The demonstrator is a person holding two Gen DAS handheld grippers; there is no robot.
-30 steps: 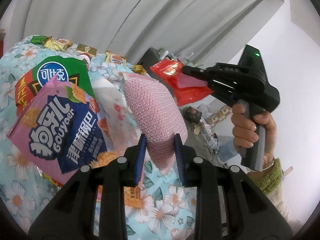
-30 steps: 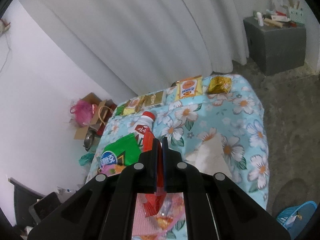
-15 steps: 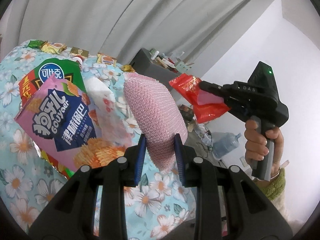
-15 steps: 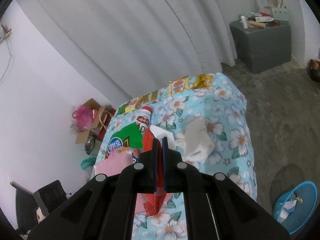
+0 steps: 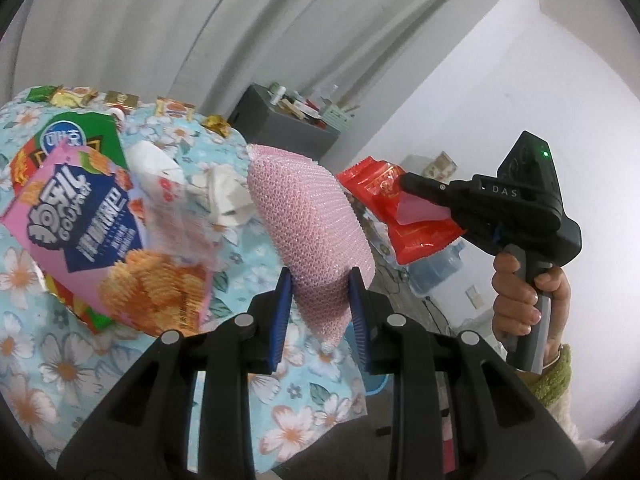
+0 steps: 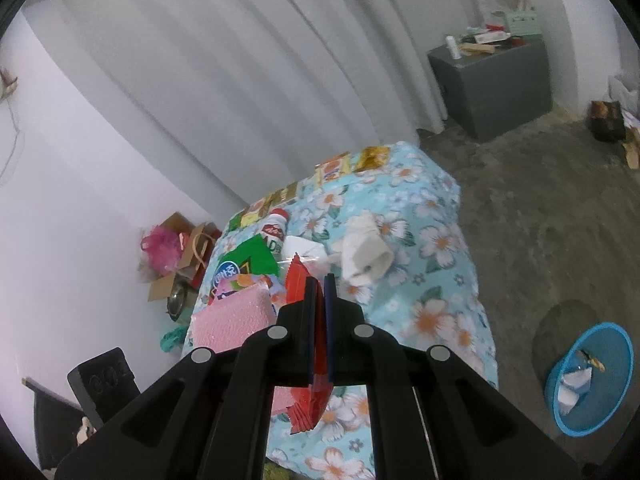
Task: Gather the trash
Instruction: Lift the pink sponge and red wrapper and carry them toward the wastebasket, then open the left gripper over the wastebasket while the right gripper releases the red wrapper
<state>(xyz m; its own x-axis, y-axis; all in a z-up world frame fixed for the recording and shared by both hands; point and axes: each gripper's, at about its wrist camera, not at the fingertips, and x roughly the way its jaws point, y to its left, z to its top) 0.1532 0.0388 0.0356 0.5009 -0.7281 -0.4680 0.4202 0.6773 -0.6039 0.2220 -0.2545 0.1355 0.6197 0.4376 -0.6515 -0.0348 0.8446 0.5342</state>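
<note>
Lifted higher and farther off the floral table (image 6: 440,240) than a second ago. Right gripper (image 6: 319,320) clamped on red wrapper (image 5: 404,216), left gripper (image 5: 320,312) on pink sponge (image 5: 308,216). Blue basket (image 6: 612,412) down right, nearer the right gripper.

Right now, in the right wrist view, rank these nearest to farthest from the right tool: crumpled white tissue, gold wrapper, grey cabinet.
1. Crumpled white tissue, on the cloth just ahead of the right tool.
2. Gold wrapper, at the table's far edge.
3. Grey cabinet, on the floor, upper right.
</note>
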